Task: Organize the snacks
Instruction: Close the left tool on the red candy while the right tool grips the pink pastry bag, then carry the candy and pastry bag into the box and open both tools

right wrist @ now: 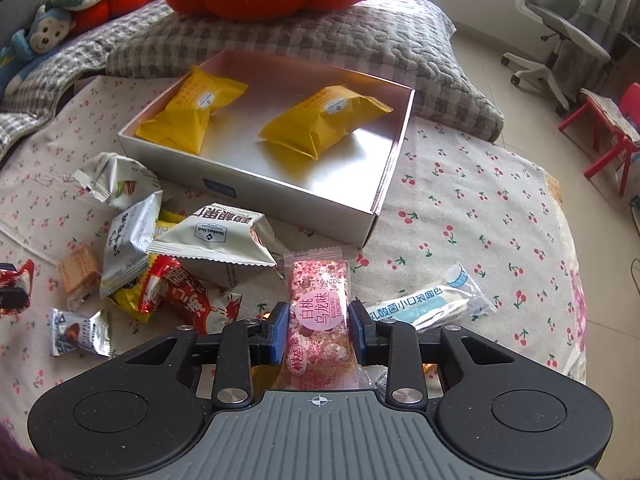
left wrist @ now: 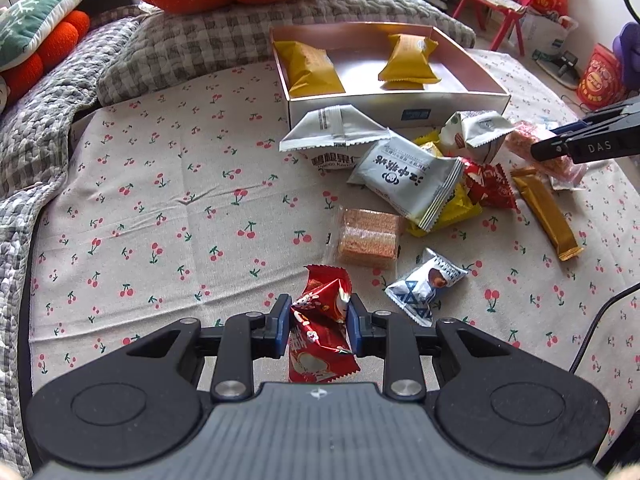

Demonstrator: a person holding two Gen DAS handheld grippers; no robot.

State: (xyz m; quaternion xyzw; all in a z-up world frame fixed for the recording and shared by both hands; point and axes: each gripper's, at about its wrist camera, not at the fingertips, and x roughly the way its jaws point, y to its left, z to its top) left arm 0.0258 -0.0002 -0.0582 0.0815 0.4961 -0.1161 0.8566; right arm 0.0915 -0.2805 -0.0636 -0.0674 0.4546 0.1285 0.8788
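The left hand-held gripper (left wrist: pixel 319 322) pinches a red snack packet (left wrist: pixel 320 336) on the near bed (left wrist: pixel 160 200); the right hand-held gripper (right wrist: pixel 319 330) clamps a pink bar (right wrist: pixel 320 312), both probably bound for the open box (right wrist: pixel 256 196) beyond, holding two yellow packs (right wrist: pixel 192 108)

Bright daylight floods both fisheye views from the upper right, glaring off the floor (right wrist: pixel 472 60) and the box's (right wrist: pixel 376 196) shiny bottom, with soft shadows, sharp centres and strongly bowed, slightly smeared edges.
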